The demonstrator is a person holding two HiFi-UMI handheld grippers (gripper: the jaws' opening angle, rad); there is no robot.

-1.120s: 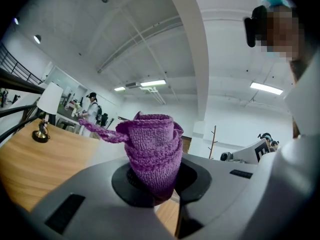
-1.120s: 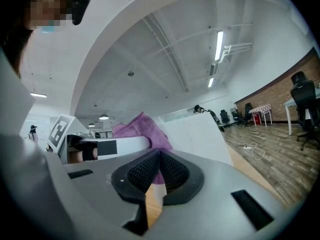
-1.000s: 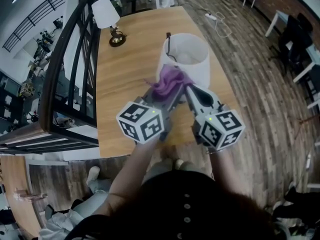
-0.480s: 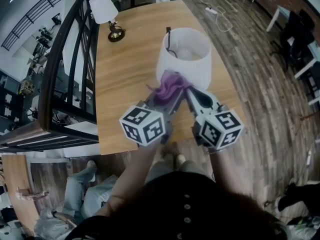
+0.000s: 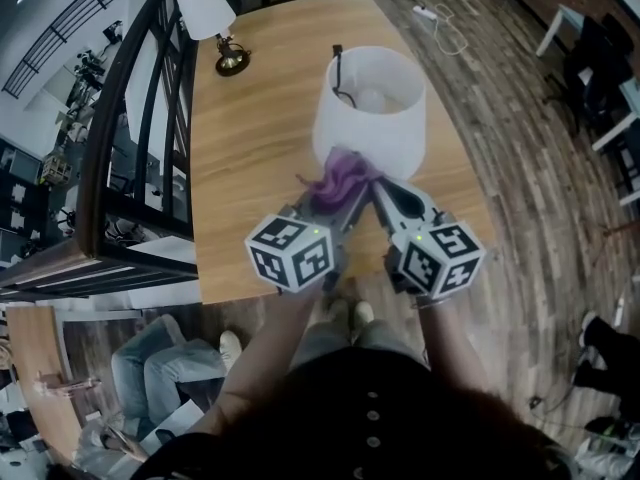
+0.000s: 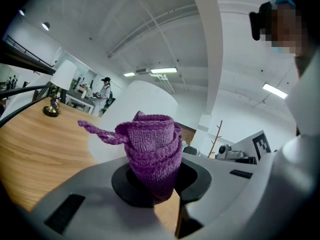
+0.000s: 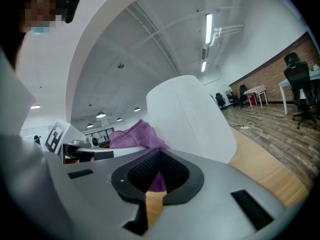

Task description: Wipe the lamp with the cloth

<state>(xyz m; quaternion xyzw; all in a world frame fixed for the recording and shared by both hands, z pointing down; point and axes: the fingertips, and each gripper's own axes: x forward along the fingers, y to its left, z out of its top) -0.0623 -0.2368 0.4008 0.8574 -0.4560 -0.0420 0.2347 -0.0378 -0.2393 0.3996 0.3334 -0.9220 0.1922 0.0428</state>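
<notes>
- The floor [image 5: 520, 168] is dark wood plank. It runs round the desk from 12 to 5 o'clock in the head view, and a white power strip [image 5: 424, 10] with its cable lies on it at 1 o'clock.
- The desk [image 5: 250, 158] is pale wood and fills the middle of the head view. A black railing [image 5: 130, 118] runs along its 9 o'clock edge.
- The lamp [image 5: 370, 118] has a wide white shade and stands on the desk at 12 o'clock from both grippers. The shade is open at the top, with a bulb [image 5: 372, 96] inside.
- A small lamp [image 5: 205, 8] with a white shade and a brass foot stands at the desk's far 11 o'clock corner, well apart from the big one.
- The left gripper [image 5: 335, 200] is clamped on the cloth. Its own view shows the bundle wedged upright between the jaws, with a loose tail pointing to 9 o'clock.
- The right gripper [image 5: 385, 190] lies just beside the left one, its jaws closed together and pinching an edge of the same cloth.
- The cloth [image 5: 340, 176] is purple and bunched. It touches the near 6 o'clock side of the lamp's shade, between the shade and both grippers.
</notes>
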